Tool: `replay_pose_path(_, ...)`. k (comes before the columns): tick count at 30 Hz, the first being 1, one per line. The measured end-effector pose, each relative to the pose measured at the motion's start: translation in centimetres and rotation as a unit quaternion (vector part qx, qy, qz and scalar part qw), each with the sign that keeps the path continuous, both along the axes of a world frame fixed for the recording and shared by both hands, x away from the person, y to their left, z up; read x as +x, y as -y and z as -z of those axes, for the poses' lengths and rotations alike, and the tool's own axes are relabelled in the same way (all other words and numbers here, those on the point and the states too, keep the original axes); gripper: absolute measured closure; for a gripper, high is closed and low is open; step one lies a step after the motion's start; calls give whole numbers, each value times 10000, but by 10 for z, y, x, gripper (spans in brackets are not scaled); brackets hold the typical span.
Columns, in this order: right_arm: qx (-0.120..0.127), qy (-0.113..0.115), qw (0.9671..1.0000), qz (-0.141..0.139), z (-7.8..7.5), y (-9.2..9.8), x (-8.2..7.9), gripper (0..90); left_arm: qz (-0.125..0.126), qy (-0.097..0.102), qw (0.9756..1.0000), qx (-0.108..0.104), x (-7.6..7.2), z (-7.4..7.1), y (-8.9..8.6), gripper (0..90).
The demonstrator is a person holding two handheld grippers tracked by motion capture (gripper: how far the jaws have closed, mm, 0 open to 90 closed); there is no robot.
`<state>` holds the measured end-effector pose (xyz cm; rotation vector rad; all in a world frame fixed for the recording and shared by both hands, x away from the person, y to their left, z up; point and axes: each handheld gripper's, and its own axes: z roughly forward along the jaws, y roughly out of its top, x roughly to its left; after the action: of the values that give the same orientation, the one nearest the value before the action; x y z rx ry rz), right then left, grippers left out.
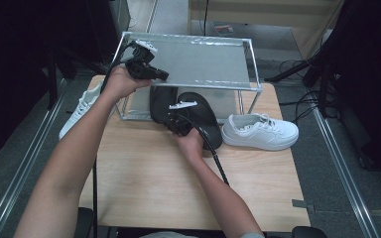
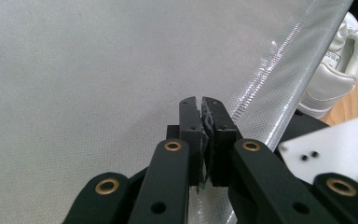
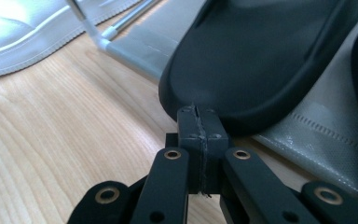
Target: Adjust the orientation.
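Two black slippers (image 1: 201, 116) (image 1: 159, 99) lie on the lower shelf of a metal shoe rack (image 1: 250, 64) and stick out over its front edge. My right gripper (image 1: 171, 121) is shut with nothing in it. In the right gripper view its tips (image 3: 198, 109) sit right at the rim of a black slipper (image 3: 261, 56); I cannot tell whether they touch it. My left gripper (image 1: 162, 76) is held over the left end of the rack's grey top shelf (image 2: 74, 70). It (image 2: 201, 100) is shut too, with nothing seen between the jaws.
A white sneaker (image 1: 260, 131) stands on the wooden table (image 1: 149, 188) right of the slippers. Another white sneaker (image 1: 82, 109) lies at the table's left edge beside the rack. The rack's front leg (image 3: 86, 21) rises ahead of my right gripper.
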<state>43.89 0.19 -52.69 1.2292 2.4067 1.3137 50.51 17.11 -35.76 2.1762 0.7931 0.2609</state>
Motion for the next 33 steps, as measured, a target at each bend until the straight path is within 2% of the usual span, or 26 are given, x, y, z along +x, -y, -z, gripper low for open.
replay_pose_path(2, 116, -111, 9999, 32, -1, 0, -1, 900, 0, 2, 10000, -2, 0, 0, 0, 878)
replay_pose_path(6, 167, -46, 9998, -41, -6, 1, -7, 900, -7, -3, 10000, -10, 0, 0, 0, 877)
replay_pose_path(13, 173, 23, 9995, -273, -16, 14, -25, 900, -15, 0, 10000, -9, 0, 0, 0, 876)
replay_pose_path(19, 256, 27, 9988, -409, -23, 41, -47, 900, -15, 5, 10000, 0, 0, 0, 0, 875)
replay_pose_path(23, 197, 75, 9989, -430, -25, 62, -61, 900, -16, 10, 10000, 1, 0, 0, 0, 875)
replay_pose_path(33, 104, 89, 9995, -277, -31, 114, -79, 900, -24, 8, 10000, -4, 0, 0, 0, 875)
